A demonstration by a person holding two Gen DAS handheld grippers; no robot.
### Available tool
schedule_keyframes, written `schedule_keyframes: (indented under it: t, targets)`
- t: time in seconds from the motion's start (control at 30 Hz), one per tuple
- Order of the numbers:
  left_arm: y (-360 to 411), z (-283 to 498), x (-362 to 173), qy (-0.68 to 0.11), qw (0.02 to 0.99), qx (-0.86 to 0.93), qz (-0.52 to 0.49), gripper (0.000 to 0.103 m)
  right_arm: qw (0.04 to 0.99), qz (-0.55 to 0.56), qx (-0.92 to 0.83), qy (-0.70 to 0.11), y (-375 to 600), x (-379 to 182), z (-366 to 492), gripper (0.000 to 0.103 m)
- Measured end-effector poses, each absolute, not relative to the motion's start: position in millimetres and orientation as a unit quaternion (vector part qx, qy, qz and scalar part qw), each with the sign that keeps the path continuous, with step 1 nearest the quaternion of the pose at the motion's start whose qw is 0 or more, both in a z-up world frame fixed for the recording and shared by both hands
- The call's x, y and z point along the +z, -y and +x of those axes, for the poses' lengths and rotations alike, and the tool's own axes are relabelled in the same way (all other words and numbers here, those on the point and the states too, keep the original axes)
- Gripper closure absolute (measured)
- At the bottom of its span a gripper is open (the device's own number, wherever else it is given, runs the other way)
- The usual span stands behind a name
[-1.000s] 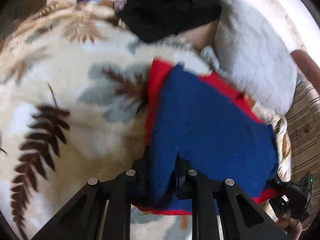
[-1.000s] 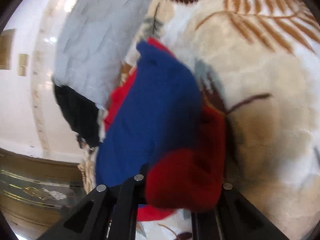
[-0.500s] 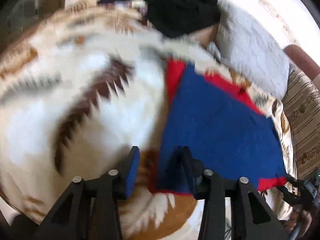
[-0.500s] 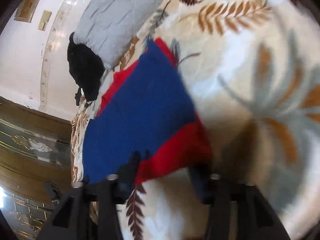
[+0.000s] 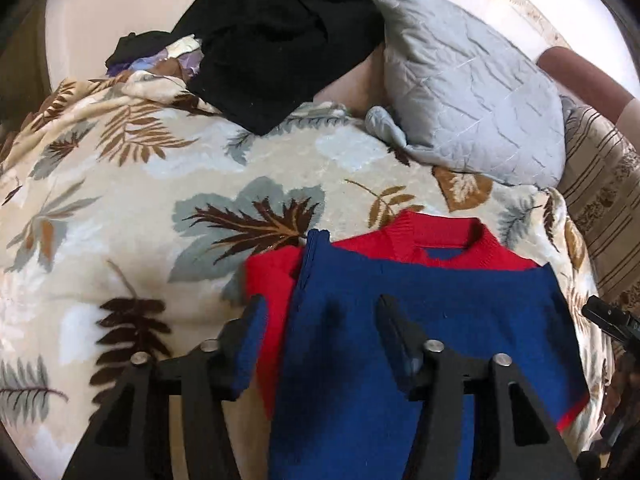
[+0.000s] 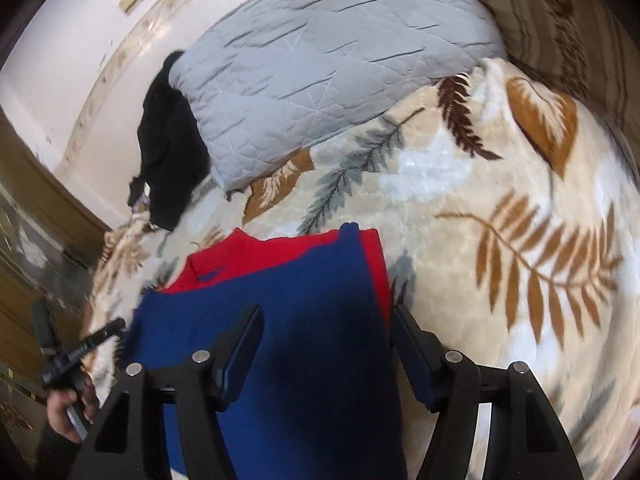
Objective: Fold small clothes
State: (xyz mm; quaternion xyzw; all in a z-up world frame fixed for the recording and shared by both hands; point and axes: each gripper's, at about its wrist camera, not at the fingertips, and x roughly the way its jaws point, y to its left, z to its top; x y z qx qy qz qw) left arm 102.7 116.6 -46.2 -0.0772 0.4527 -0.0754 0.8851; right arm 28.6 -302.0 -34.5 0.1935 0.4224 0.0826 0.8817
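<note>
The red-and-blue knitted sweater [image 5: 420, 312] lies flat on the leaf-patterned plush blanket [image 5: 160, 200], near its edge below the grey quilted pillow [image 5: 472, 92]. Left gripper [image 5: 320, 320] and right gripper [image 6: 326, 330] hover spread, released; the soft pile may let the fold slip.

Leaf-print blanket [image 5: 120, 208], grey quilted pillow [image 5: 476, 92], black garment [image 5: 280, 36], striped cushion [image 5: 604, 200]

A bed is covered by a cream blanket [image 5: 168, 184] printed with brown and grey leaves. At twelve o'clock a black garment [image 5: 280, 36] lies heaped beside a grey quilted pillow [image 5: 472, 96] at one o'clock. Behind them runs a pale wall [image 6: 76, 40]; striped upholstery [image 5: 600, 200] shows at three o'clock
</note>
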Motion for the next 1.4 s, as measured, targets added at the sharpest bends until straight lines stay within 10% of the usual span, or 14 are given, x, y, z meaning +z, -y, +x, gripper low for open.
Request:
schedule_keyframes:
  t: [0.17, 0.27, 0.5, 0.63, 0.7, 0.77, 1.03, 1.17, 1.4]
  targets:
    - [-110.2, 122.0, -68.7, -0.482, 0.872, -0.06, -0.058, 0.093, 0.882, 0.138, 0.063, -0.445, 288.0, -52.6, 56.0, 0.04]
    - [-111.0, 117.8, -62.6, -0.468, 0.88, -0.062, -0.046, 0.098, 0.873, 0.101, 0.057, -0.473, 275.3, -62.5, 69.9, 0.095]
    - [-134.2, 90.8, -42.2, -0.405, 0.912, -0.038, -0.052, 0.098, 0.905, 0.072, 0.043, -0.417, 268.0, -26.1, 61.2, 0.095]
    - [-140.3, 112.4, -78.4, -0.455, 0.888, -0.022, -0.061, 0.09, 0.859, 0.149, 0.043, -0.488, 282.9, -78.5, 90.6, 0.091]
    - [-142.8, 103.0, -62.5, -0.448, 0.891, -0.023, -0.067, 0.075, 0.877, 0.15, 0.041, -0.455, 284.8, -65.6, 72.7, 0.074]
    - [-143.2, 83.3, -43.8, -0.424, 0.904, -0.02, -0.062, 0.068, 0.889, 0.15, 0.029, -0.432, 287.7, -45.9, 48.3, 0.033]
    - [-104.7, -6.1, -28.5, -0.394, 0.914, -0.069, -0.062, 0.032, 0.848, 0.291, 0.205, -0.394, 257.5, -28.1, -29.7, 0.03]
    - [-99.6, -2.7, -86.9, -0.485, 0.874, -0.027, -0.031, 0.03, 0.81, 0.341, 0.107, -0.466, 277.3, -90.4, -33.8, 0.037]
    - [-115.7, -47.3, -42.8, -0.403, 0.914, -0.009, -0.052, 0.021, 0.822, 0.383, 0.132, -0.4, 289.2, -72.1, -101.8, 0.021]
